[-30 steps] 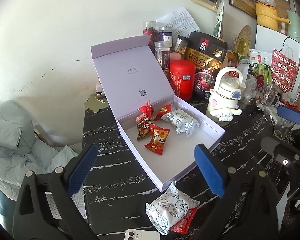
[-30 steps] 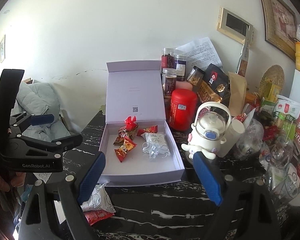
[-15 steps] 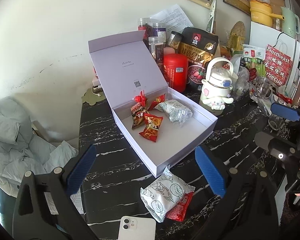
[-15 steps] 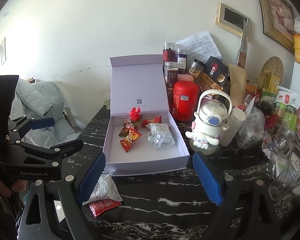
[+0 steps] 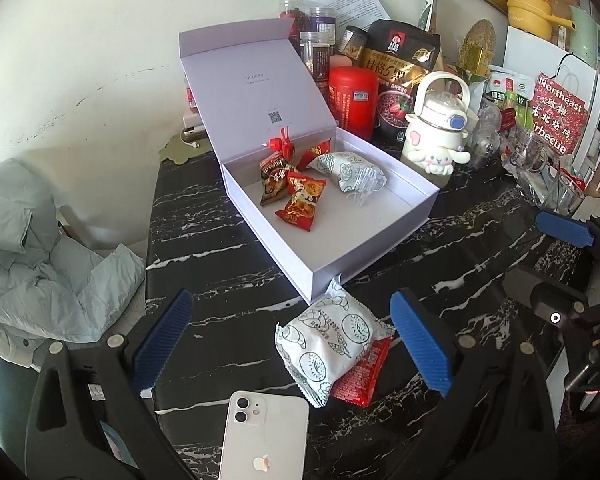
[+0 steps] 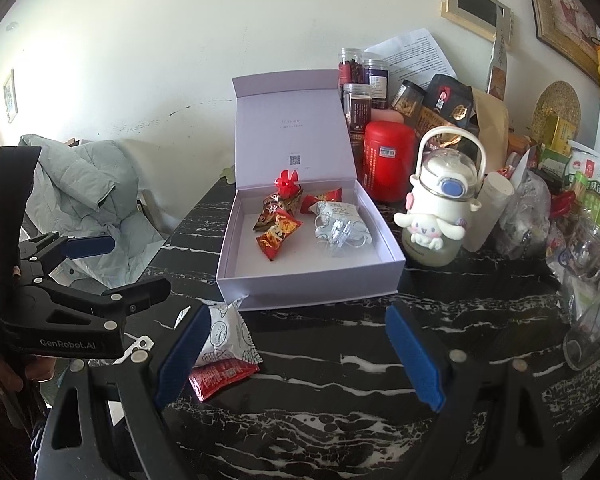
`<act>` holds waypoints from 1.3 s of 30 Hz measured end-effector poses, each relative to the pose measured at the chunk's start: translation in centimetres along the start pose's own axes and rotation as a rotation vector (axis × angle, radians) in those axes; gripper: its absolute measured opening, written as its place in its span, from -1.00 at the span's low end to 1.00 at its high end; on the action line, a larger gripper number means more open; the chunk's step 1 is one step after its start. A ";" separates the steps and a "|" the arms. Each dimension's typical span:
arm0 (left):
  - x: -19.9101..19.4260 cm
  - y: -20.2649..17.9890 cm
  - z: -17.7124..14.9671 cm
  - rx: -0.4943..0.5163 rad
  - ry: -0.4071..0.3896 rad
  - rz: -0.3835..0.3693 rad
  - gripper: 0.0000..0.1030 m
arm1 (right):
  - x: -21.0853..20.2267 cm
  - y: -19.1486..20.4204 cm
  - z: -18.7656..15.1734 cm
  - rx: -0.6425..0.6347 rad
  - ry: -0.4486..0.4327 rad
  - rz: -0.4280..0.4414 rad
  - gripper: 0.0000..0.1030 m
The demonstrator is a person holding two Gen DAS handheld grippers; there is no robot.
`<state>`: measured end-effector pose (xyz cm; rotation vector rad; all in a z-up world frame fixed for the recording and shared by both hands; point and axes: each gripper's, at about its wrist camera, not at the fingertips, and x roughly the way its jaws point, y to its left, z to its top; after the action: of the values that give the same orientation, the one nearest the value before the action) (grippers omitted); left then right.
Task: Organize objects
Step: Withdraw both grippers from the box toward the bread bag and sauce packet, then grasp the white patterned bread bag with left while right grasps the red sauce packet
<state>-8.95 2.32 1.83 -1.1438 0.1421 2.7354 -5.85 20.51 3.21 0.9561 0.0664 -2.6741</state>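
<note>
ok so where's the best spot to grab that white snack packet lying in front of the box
Probably across the puffy middle of the white snack packet, coming down from above with the left gripper, whose open fingers already straddle it. It lies flat on the table, overlapping a red sachet, so pinch its long sides rather than the crimped ends, to avoid catching the sachet.

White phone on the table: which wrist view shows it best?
The left wrist view: the white phone lies camera-side up at the bottom edge, near the white snack packet. The right wrist view does not show it.
</note>
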 end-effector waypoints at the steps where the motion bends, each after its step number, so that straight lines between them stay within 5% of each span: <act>1: 0.1 0.0 -0.2 -0.001 0.006 -0.001 0.94 | 0.2 0.0 -0.2 0.001 0.007 0.003 0.75; 23: 3.8 1.3 -5.3 -0.068 0.149 -0.022 0.93 | 4.7 1.4 -4.7 -0.012 0.147 0.085 0.75; 39: 5.3 3.5 -7.4 -0.076 0.188 0.053 0.94 | 9.4 3.6 -6.8 -0.035 0.257 0.151 0.75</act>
<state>-8.12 -1.65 -7.07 -1.4372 0.0944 2.6955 -7.57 15.56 -7.75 1.2364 0.0915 -2.3941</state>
